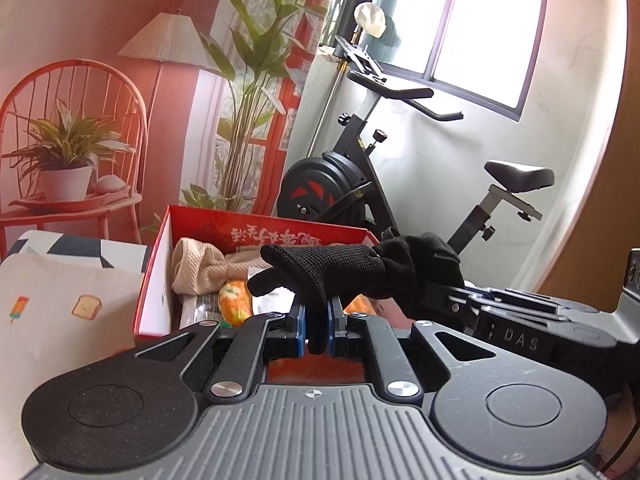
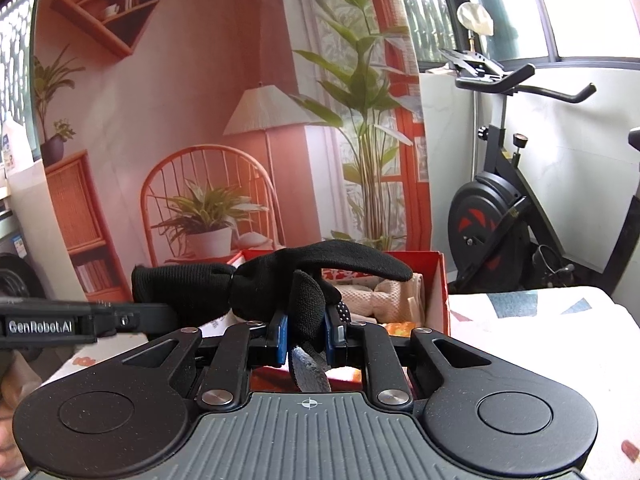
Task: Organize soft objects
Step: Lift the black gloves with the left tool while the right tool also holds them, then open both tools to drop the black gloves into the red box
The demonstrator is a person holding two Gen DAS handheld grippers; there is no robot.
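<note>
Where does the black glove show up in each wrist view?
Left wrist: black glove at centre, pinched in the left gripper, stretching right to the other gripper.
Right wrist: glove at centre, pinched in the right gripper, stretching left.
Shared landmark: red box behind it.

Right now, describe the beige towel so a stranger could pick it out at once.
Find the red box with white characters on its inner wall, on the patterned cloth before the exercise bike. Inside, at its left end, lies the beige towel, bunched up. It alone is waffle-textured; its neighbour is a glossy orange packet.
</note>
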